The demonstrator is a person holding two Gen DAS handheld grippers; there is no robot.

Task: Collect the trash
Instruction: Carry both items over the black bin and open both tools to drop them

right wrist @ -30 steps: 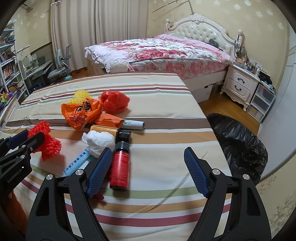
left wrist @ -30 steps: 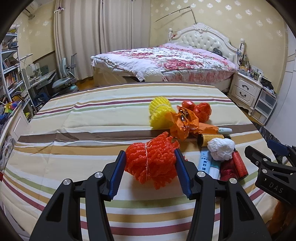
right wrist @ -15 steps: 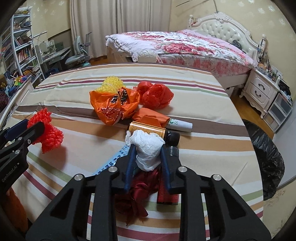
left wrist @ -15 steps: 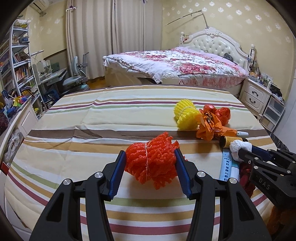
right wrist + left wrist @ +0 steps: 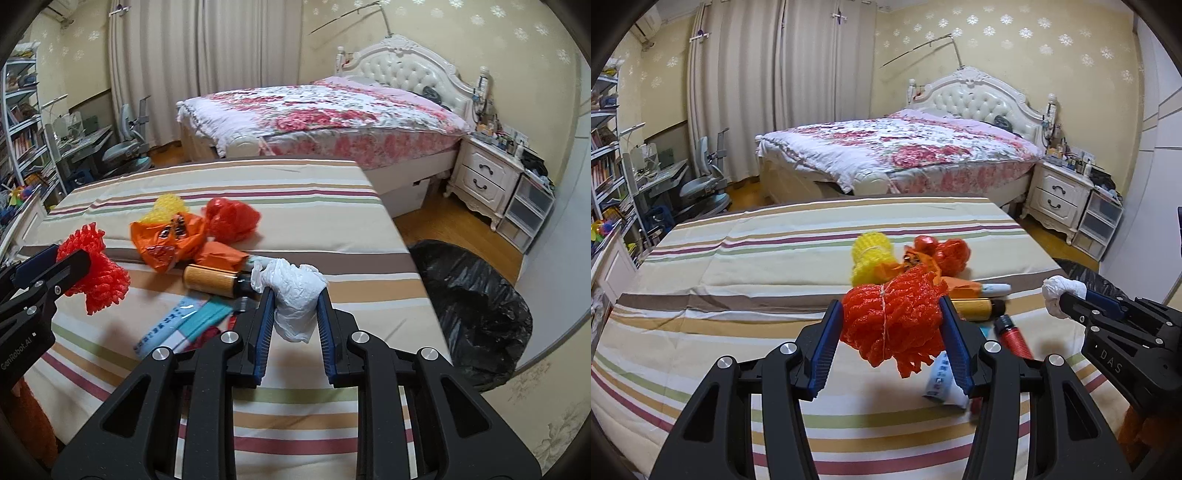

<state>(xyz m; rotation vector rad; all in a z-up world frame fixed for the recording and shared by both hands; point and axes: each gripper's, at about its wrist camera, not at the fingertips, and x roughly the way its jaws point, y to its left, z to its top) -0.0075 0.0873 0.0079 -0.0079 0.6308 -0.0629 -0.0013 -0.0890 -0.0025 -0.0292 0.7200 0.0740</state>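
**A:** Status on both grippers?

**B:** Left gripper is clamping the orange foam net bundle between its blue fingers, pads pressing on both sides. The bundle is hanging clear of the striped desk; its shadow is falling on the cloth below.

**A:** Right one?

**B:** Right gripper has just been closing, and its fingers are now pinching the crumpled white tissue wad. The wad is sitting between the pads and bulging above the tips. The left camera is showing the same wad held at the tip of the right gripper, above the desk's right edge.

**A:** What's lying on the desk?

**B:** One cluster, mid-desk: a yellow foam net, an orange plastic bag touching it, a red mesh ball just beside the bag. In front of those, a brown cylindrical bottle with a dark cap is lying on its side, and a white tube is poking out from under an orange wrapper. Nearer the camera, a blue-and-white carton is lying flat and a red canister is on its side.

**A:** Bin?

**B:** A black trash bag is sitting open on the floor, just beside the desk's right edge.
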